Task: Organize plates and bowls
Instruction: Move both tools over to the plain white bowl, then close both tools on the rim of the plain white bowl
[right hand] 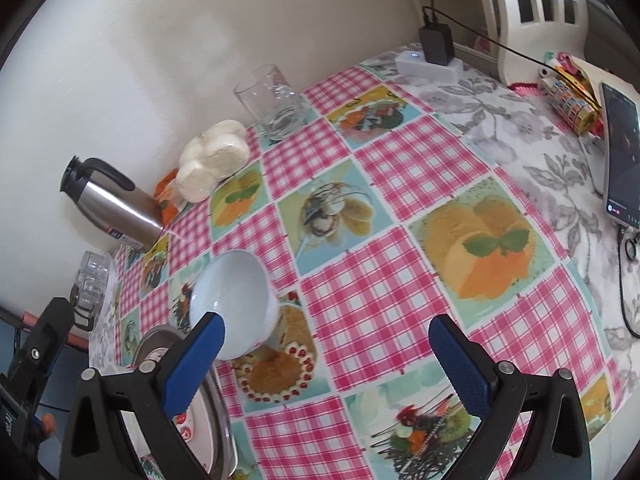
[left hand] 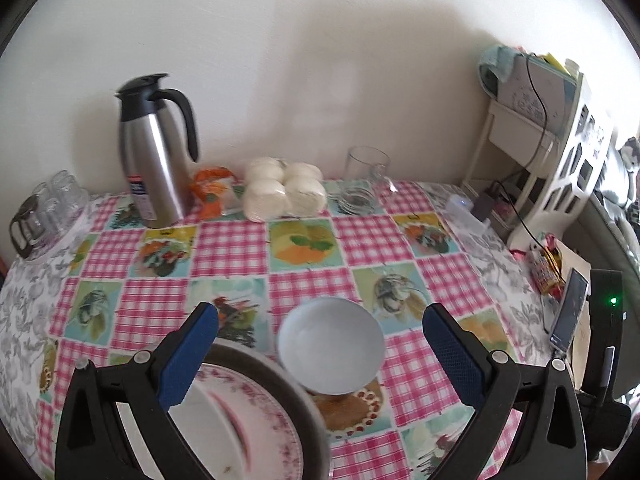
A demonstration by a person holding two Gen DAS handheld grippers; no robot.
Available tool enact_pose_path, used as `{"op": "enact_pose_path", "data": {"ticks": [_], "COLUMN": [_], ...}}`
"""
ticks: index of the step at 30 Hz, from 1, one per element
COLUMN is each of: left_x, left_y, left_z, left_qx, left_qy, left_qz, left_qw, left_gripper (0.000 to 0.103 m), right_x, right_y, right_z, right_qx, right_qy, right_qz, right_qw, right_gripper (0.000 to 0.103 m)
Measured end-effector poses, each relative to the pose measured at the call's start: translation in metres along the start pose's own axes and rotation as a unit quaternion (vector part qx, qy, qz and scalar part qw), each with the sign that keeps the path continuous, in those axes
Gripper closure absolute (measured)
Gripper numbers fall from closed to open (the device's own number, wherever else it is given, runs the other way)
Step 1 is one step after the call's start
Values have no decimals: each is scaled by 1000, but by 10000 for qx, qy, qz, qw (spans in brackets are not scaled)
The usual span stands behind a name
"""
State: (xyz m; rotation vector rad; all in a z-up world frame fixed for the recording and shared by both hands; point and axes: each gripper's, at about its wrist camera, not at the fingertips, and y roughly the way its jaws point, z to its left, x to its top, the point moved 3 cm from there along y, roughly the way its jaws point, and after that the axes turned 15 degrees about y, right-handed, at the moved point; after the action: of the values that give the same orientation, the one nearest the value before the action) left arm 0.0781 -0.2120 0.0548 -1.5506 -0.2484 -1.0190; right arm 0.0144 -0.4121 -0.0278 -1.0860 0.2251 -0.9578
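your left gripper (left hand: 320, 340) hangs over the near part of the surface (left hand: 400, 240) with its blue fingers (left hand: 188, 356) spread wide and nothing between them touching either pad. a white bowl (left hand: 331, 344) stands on the checked cloth in the gap between them, closer to the middle than to either finger. just to its left, under your left finger, lies a floral plate (left hand: 256, 416) with a pink pattern, resting in a dark-rimmed plate or tray (left hand: 280, 372) whose edge reaches the bowl's foot; you cannot tell whether they touch.

your right gripper (right hand: 326, 350) is spread apart as well and grips nothing. in its view the white bowl (right hand: 232, 300) sits ahead of the left finger (right hand: 196, 360), which hides part of its near rim, and the stacked plates (right hand: 212, 412) lie at the lower left by the surface edge. your left gripper's black body (right hand: 36, 344) shows at the far left.

along the wall stand a steel thermos jug (left hand: 154, 152), a pack of white rolls (left hand: 280, 188) and a clear glass (left hand: 366, 168). upturned glasses (left hand: 52, 200) sit at the far left, and a phone (right hand: 622, 156) lies on the right, near a charger (right hand: 436, 44).
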Motion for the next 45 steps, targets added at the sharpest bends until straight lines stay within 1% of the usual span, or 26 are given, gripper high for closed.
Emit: {"op": "enact_pose_path", "data": {"ticks": [8,13,17,21,23,25,26,28,29,30,33,34,36,38,39,40,41,43,45], "left_x": [1,-3,-3,-4,-5,-6,-7,-8,-9,-10,-11,-12,-14,-16,-16,-17,-18,-18,-19], "left_y": [26,48,61,72,79,86,89,94,97,99,104,107,111,115,116,118,119,122,123], "left_z": [-9,-2,0,5,6,6,5,5,6,5,5,5,7,8,9,10,11,13,14], "left_qx": [-117,-266,-173,-158,-138,-102,-96,-75,-48,-23,76,90,99,100,94,81,81,83,70], "left_qy": [-125,-463,-456,-517,-516,-455,-429,-400,-376,-337,-187,-153,-179,-197,-201,-213,-225,-240,-265], "left_qz": [277,497,589,672,750,814,859,932,970,1008,1107,1142,1181,1224,1241,1265,1275,1300,1312], "left_qw": [9995,9973,9971,9963,9958,9956,9953,9948,9946,9943,9936,9933,9928,9922,9920,9917,9915,9912,9910], "left_gripper": [1,1,1,2,3,12,13,13,14,14,26,26,26,31,33,34,34,36,37], "right_x": [6,7,9,7,5,2,1,-1,-3,-4,-7,-8,-10,-11,-11,-12,-13,-15,-16], "right_y": [12,24,32,40,45,51,53,58,61,63,70,72,75,78,79,81,83,86,90], "right_z": [-16,-17,-13,-2,4,8,10,14,16,17,21,22,25,27,28,29,30,32,34], "right_qx": [-84,-151,16,189,239,276,291,333,358,380,402,424,449,467,462,452,457,464,455], "right_qy": [187,144,171,13,-75,-134,-154,-183,-190,-196,-237,-257,-272,-283,-289,-292,-301,-323,-339], "right_qz": [68,143,153,161,202,218,223,264,292,305,366,381,415,448,462,480,504,537,563], "right_qw": [9998,9997,9997,9997,9995,9993,9992,9989,9988,9986,9982,9980,9978,9975,9974,9974,9972,9970,9968], "right_gripper": [0,0,0,0,0,0,1,4,8,15,22,24,34,38,42,44,49,52,61]}}
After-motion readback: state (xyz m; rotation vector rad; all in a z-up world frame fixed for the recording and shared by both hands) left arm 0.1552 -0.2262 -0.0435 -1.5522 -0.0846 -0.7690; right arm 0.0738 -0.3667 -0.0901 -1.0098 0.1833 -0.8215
